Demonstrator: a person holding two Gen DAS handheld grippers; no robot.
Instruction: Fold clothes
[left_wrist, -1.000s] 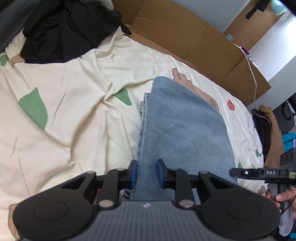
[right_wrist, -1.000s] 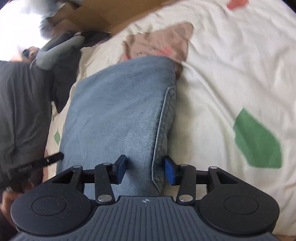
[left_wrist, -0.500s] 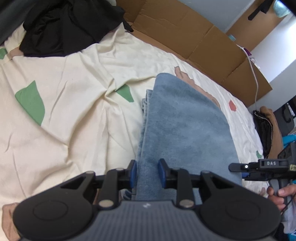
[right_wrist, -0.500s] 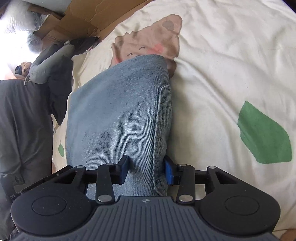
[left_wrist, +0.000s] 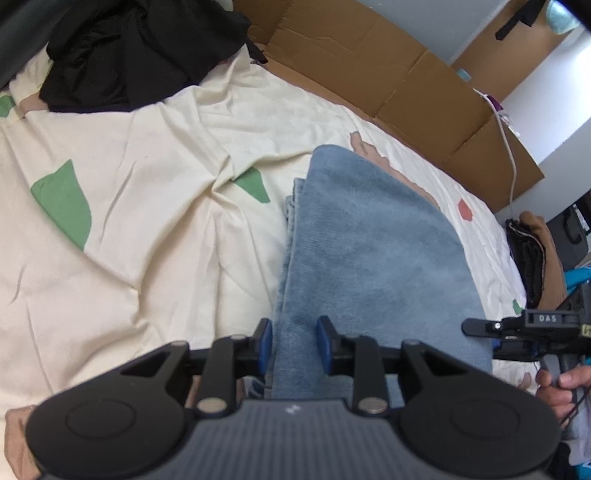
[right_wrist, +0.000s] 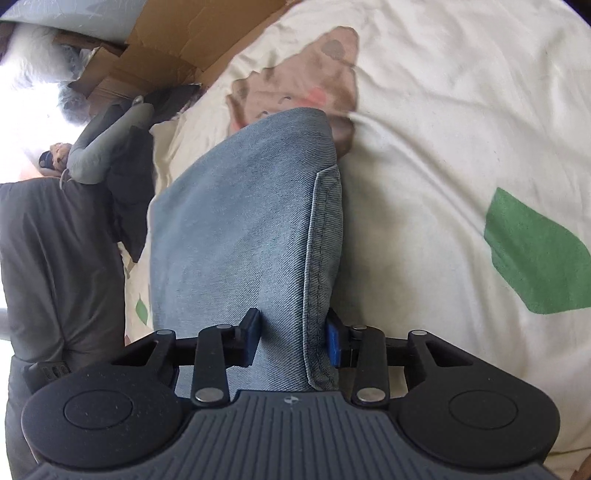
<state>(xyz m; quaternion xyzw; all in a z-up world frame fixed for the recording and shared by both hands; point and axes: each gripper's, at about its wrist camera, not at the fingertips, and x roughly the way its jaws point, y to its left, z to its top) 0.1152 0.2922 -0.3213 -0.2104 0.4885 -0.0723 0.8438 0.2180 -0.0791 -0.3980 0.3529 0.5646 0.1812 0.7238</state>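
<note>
Folded light-blue jeans (left_wrist: 369, 251) lie lengthwise on the cream bedsheet (left_wrist: 147, 221). My left gripper (left_wrist: 293, 343) is shut on the near left edge of the fold, with denim filling the gap between its blue pads. In the right wrist view the same jeans (right_wrist: 240, 229) run away from me, the stitched hem on their right side. My right gripper (right_wrist: 291, 336) is shut on that hem side, both pads pressing the thick fold. The right gripper (left_wrist: 480, 326) also shows at the right edge of the left wrist view, held by a hand (left_wrist: 557, 387).
Black clothes (left_wrist: 140, 48) are heaped at the far left of the bed. Flattened cardboard (left_wrist: 369, 66) lines the far side. A white cable (left_wrist: 511, 155) hangs by the cardboard. A person's dark grey trousers (right_wrist: 55, 258) stand left of the bed. The sheet (right_wrist: 461, 184) right of the jeans is bare.
The right gripper's jaws have narrowed onto the hem side of the jeans, and its view has rolled a little. The left gripper has kept its place on the denim.
</note>
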